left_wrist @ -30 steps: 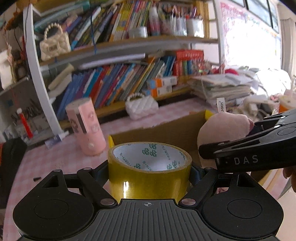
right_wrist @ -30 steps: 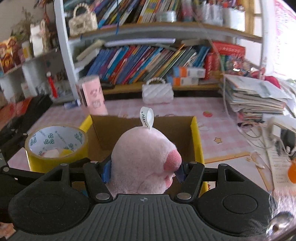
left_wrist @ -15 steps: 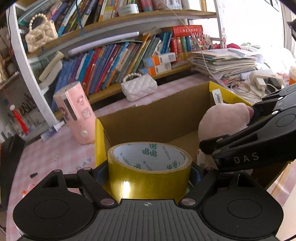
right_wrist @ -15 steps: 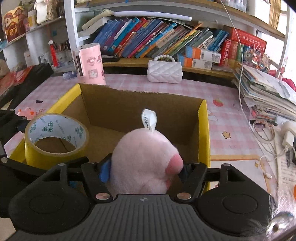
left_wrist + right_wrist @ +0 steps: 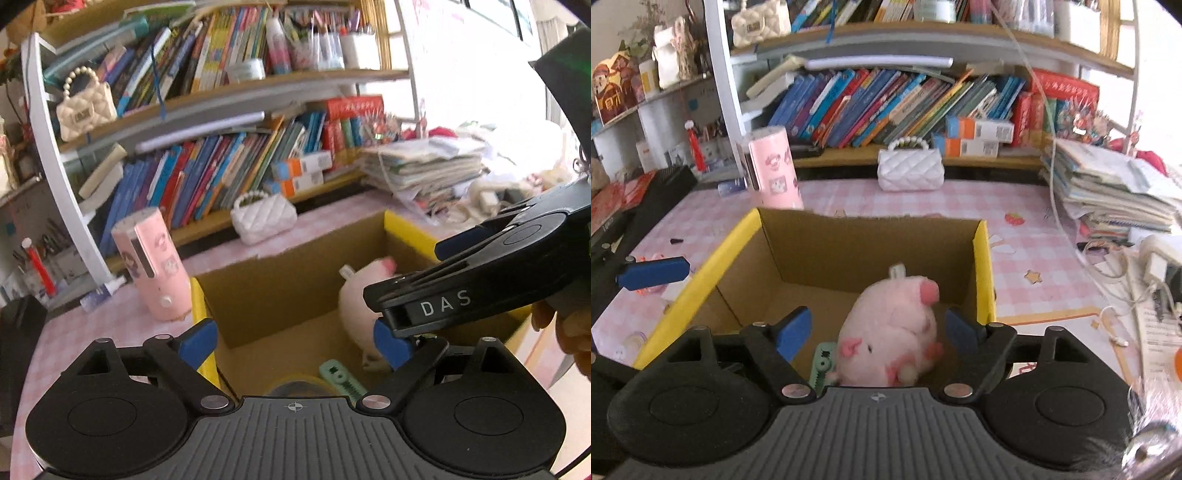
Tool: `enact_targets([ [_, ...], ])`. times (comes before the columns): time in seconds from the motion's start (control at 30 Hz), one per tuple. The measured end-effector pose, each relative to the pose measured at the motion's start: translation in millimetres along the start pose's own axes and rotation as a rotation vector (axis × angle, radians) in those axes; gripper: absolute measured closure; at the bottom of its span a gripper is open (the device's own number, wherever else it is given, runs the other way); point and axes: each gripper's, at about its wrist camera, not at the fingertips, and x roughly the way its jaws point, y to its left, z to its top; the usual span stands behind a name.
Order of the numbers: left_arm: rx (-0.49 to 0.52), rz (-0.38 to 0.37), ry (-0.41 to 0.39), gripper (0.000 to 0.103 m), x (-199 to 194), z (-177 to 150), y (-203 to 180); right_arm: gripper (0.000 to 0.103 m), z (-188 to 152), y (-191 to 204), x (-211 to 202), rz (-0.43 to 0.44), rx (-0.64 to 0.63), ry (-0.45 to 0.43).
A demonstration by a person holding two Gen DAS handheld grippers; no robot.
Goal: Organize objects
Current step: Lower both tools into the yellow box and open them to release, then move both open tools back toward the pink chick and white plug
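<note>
An open cardboard box with yellow flaps [image 5: 982,258] [image 5: 406,229] stands on the pink checked table. A pink plush pig [image 5: 890,332] [image 5: 354,291] lies inside it, beside a green toothed clip [image 5: 822,365] [image 5: 341,378]. The yellow tape roll [image 5: 295,384] lies on the box floor, mostly hidden behind my left gripper's body. My left gripper [image 5: 295,341] is open and empty above the box's near left part. My right gripper [image 5: 877,328] is open and empty just above the pig; it also shows from the side in the left wrist view [image 5: 480,280].
A pink cylinder [image 5: 774,168] [image 5: 149,266] and a white quilted handbag [image 5: 910,171] [image 5: 264,218] stand behind the box. Bookshelves [image 5: 886,103] line the back. A paper stack [image 5: 1115,192] and cables [image 5: 1126,266] lie at the right. A black case [image 5: 646,206] lies at the left.
Both grippers have opened. The tape roll dropped from the left gripper and the plush pig from the right; both now lie in the box.
</note>
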Motion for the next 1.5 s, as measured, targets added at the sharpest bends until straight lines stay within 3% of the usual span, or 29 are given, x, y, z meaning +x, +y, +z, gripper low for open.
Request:
enact_targets([
  [0.33, -0.076, -0.009, -0.094, 0.009, -72.4, -17.8, 16.9, 0.023, -21.5, 21.8, -78.5, -0.111, 0.103, -0.123],
  [0.6, -0.147, -0.003, -0.012, 0.008, -112.3, -70.5, 42.7, 0.023, -73.8, 59.9, -117.7, -0.218, 0.164, -0.085],
  [0.83, -0.166, 0.051, 0.088, 0.008, -133.8, -118.4, 62.2, 0.023, -120.6, 106.4, -125.7, -0.246, 0.175, -0.014],
  [1.1, -0.177, 0.137, 0.145, 0.008, -162.4, -149.4, 85.3, 0.023, -147.5, 157.4, -120.5, -0.191, 0.149, 0.05],
  [1.5, -0.251, 0.245, 0.171, 0.008, -199.6, -180.3, 132.7, 0.023, -143.5, 230.3, -107.7, -0.053, 0.047, 0.071],
])
